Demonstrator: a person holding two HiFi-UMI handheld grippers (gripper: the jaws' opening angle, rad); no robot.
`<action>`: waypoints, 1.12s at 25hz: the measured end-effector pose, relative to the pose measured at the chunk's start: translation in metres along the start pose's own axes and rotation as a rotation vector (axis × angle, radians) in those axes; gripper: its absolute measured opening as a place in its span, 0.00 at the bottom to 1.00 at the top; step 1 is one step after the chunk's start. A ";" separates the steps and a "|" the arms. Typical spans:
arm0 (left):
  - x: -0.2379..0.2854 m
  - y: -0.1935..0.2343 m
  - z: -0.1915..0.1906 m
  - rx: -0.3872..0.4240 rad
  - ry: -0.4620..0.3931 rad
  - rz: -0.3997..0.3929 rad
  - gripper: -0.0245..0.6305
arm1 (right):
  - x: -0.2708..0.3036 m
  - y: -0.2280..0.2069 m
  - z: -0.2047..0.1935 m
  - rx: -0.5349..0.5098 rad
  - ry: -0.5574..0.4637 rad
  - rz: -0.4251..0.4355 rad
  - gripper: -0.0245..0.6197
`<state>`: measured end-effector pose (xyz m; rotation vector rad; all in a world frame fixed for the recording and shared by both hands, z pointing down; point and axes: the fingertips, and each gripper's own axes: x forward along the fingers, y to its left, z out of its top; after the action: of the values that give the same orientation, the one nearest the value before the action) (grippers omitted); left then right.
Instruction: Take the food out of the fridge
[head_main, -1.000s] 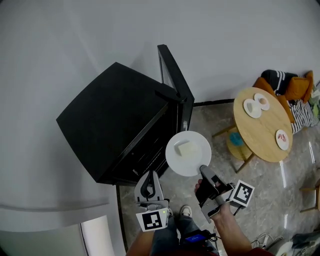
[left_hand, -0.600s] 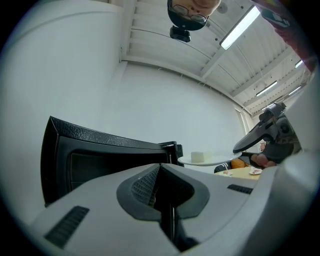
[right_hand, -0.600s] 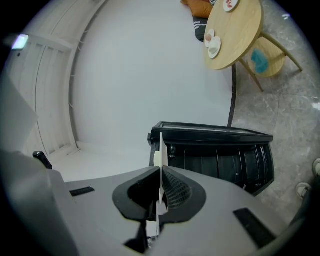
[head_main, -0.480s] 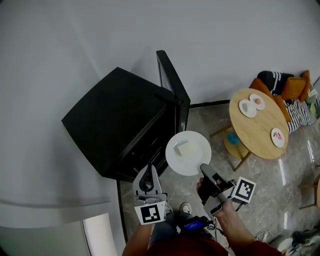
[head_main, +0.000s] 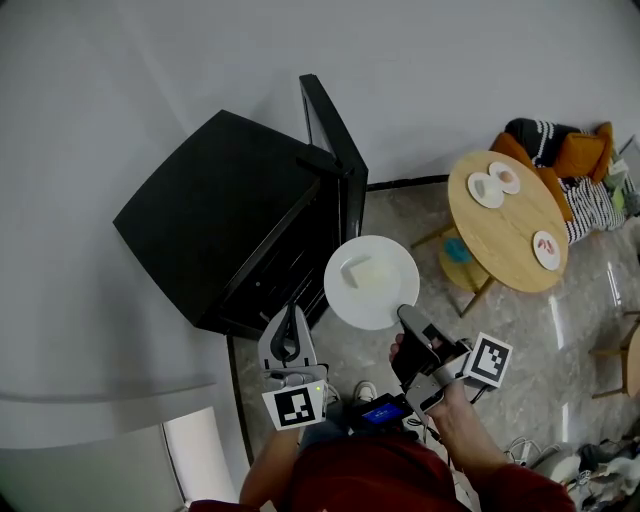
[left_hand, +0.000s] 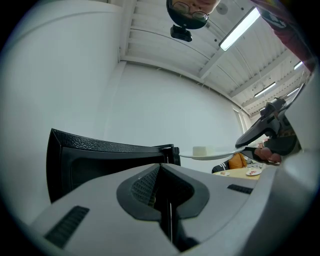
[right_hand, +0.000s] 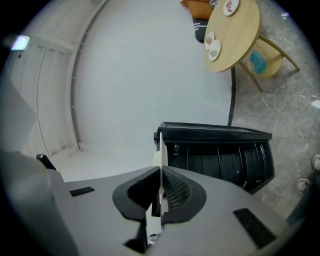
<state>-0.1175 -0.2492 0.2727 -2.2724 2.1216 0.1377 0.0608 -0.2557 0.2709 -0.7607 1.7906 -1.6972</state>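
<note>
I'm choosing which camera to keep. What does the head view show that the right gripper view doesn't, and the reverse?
Head view only: the left gripper, shut and empty, and the pale block of food on top of the white plate. Right gripper view only: the plate's rim seen edge-on, pinched in the jaws of the right gripper. Both: the open black fridge and the round wooden table with small plates.

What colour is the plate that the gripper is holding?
White. The plate, held at its rim by the right gripper, shows best in the head view.
</note>
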 end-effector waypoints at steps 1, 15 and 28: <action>-0.001 0.000 0.000 0.001 0.001 -0.003 0.06 | -0.001 0.001 0.000 0.001 -0.004 -0.001 0.09; 0.001 -0.001 0.016 -0.005 -0.027 0.001 0.06 | 0.002 0.017 -0.005 0.006 0.008 0.028 0.09; -0.002 0.002 0.024 0.002 -0.038 0.005 0.06 | 0.006 0.029 -0.009 0.011 0.022 0.040 0.09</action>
<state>-0.1206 -0.2452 0.2494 -2.2443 2.1087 0.1772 0.0492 -0.2521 0.2423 -0.6995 1.7975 -1.6944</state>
